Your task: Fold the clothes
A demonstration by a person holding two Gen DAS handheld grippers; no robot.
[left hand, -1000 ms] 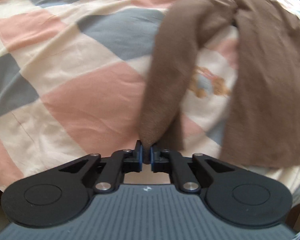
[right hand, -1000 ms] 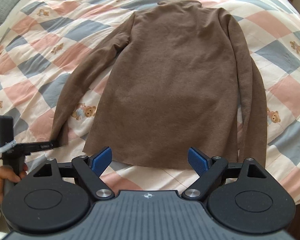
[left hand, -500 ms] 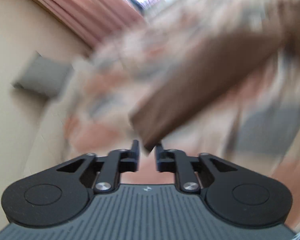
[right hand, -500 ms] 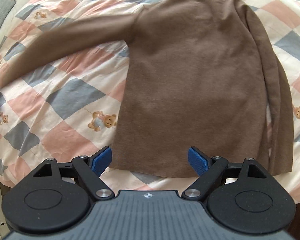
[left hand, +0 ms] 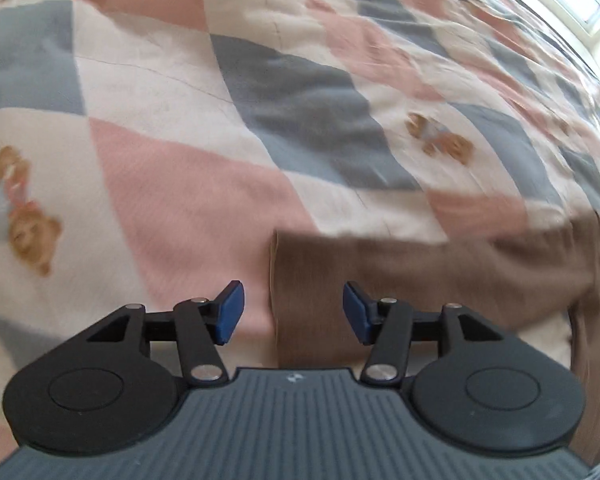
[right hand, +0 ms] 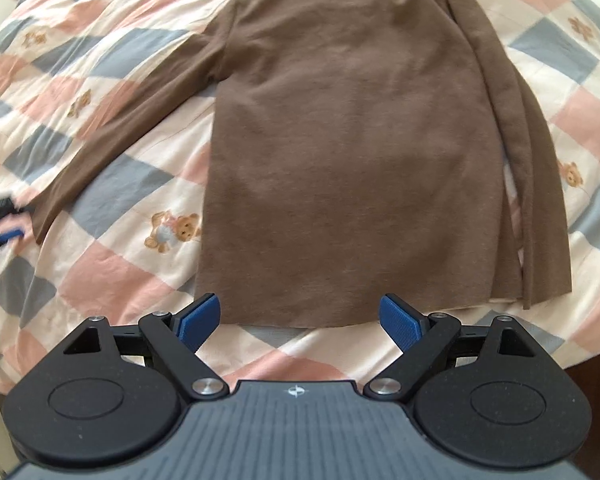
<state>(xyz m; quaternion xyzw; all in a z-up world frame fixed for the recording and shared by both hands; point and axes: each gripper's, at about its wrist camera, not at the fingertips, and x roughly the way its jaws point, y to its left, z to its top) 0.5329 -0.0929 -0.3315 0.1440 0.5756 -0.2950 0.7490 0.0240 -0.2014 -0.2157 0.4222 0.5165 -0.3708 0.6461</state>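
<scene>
**Brown long-sleeved top spread on a patchwork quilt, both grippers empty**

The brown knit long-sleeved top [right hand: 352, 152] lies flat on the quilted bedcover of pink, grey-blue and cream diamonds with teddy-bear motifs [right hand: 112, 280], collar at the far end and hem nearest the right wrist camera. Seen from that camera, one sleeve [right hand: 140, 120] of the top stretches out diagonally to the left across the bedcover, while the other sleeve [right hand: 532, 184] lies straight along the right side of the body panel. The right gripper [right hand: 300, 322] hovers just short of the top's hem, its blue-padded jaws wide apart and holding nothing. The left gripper [left hand: 292, 312] sits over the cuff [left hand: 296, 280] of the outstretched sleeve, jaws likewise apart, with the cuff edge lying on the bedcover between the two blue pads; contact cannot be told. In the right wrist view the left gripper appears blurred beside that cuff, at the top's far left.
</scene>
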